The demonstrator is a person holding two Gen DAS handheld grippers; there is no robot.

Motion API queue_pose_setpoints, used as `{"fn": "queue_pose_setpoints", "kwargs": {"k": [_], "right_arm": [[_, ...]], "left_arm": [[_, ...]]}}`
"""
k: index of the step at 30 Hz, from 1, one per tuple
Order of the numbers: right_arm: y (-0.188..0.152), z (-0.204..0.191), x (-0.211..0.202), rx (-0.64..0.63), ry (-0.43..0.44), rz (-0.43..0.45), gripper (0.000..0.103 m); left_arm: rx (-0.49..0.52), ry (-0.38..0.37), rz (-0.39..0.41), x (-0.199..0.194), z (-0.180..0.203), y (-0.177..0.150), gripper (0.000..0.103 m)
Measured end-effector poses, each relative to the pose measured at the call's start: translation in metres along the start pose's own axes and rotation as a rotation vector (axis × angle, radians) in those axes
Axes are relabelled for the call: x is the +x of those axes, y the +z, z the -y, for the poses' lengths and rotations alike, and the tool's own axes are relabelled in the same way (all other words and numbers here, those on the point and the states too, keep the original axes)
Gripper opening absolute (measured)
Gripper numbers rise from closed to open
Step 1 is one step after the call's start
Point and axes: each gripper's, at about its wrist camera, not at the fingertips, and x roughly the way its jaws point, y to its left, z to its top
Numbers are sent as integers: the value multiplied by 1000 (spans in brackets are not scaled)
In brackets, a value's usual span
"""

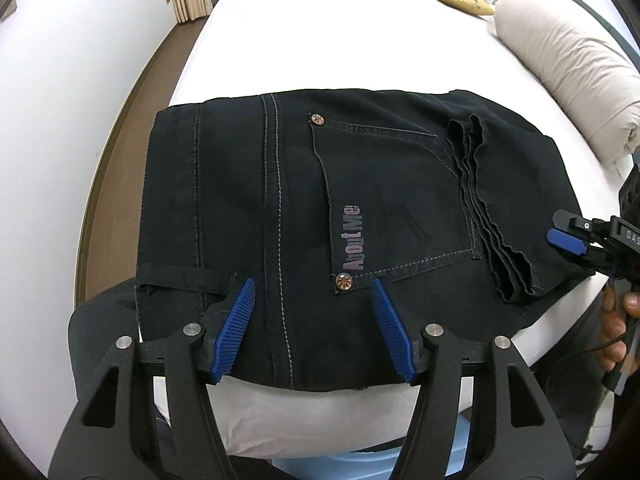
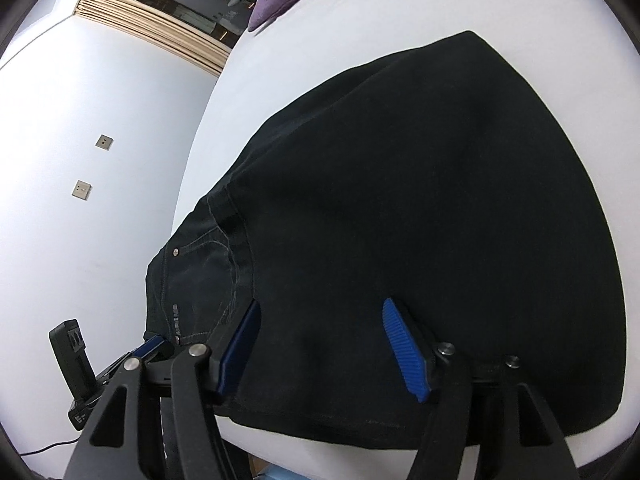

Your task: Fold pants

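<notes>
the black pants [image 1: 248,184] are lying folded on the white bed [image 1: 320,40], near its front edge, with the back pocket [image 1: 384,192] and the "about me" print facing up and the leg hems [image 1: 488,216] stacked in a wavy pile across the right side. the left gripper [image 1: 314,328] hangs over the waistband end, its blue pads spread with nothing pinched between them. the right gripper [image 2: 320,344] hovers over the plain dark end, also gaping and empty — no cloth caught in either.

handling-wise this looks like denim: heavyish, fairly stiff for fabric, not slippery, holds a crease but gets bulky once layered. i'd guess the stacked hems will want to slide apart if dragged. best bet for another fold seems to be pinching the full thickness at the two near corners, right through all layers — grabbing only the top layer would probably peel the fold open.
</notes>
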Motion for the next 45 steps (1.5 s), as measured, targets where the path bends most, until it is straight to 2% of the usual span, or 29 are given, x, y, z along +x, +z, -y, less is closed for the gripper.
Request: {"fn": "queue_pose_setpoints", "kwargs": {"k": [9, 14, 15, 17, 18, 20, 21, 23, 24, 27, 29, 32, 41, 42, 45], "right_arm": [[-22, -11, -12, -51, -27, -60, 67], [-11, -42, -23, -105, 81, -12, 67], [-7, -49, -22, -117, 103, -7, 67], [5, -62, -12, -135, 137, -7, 67], [9, -67, -5, -142, 145, -10, 67], [14, -74, 12, -151, 148, -25, 67], [14, -71, 19, -147, 151, -35, 67], [11, -67, 35, -119, 166, -57, 67], [8, -64, 44, -101, 180, -69, 67], [-3, -50, 59, -66, 199, -97, 66], [-5, -47, 61, -59, 218, -91, 64], [-3, -42, 57, -50, 222, -83, 63], [-8, -36, 55, -53, 231, -78, 61], [-8, -35, 55, -54, 230, -79, 61], [-7, -39, 56, -63, 222, -83, 60]], "left_arm": [[-13, -4, 7, 4, 7, -2, 59], [-38, -15, 16, -1, 2, -6, 60], [-57, -33, 20, -4, -3, -8, 60], [-170, -145, 50, -12, -21, -15, 60], [-259, -222, 77, -19, -36, -21, 60], [-393, -328, 100, -24, -59, -32, 64], [-447, -374, 103, -24, -68, -38, 64], [-621, -515, 86, -15, -87, -60, 64], [-684, -552, 70, -8, -92, -71, 64], [-782, -599, 24, 11, -97, -83, 64], [-834, -630, 43, 18, -100, -84, 64], [-857, -646, 76, 25, -100, -81, 64], [-1004, -739, 94, 56, -113, -82, 61], [-1014, -745, 96, 57, -114, -82, 60], [-1026, -742, 88, 60, -122, -81, 34]]}}
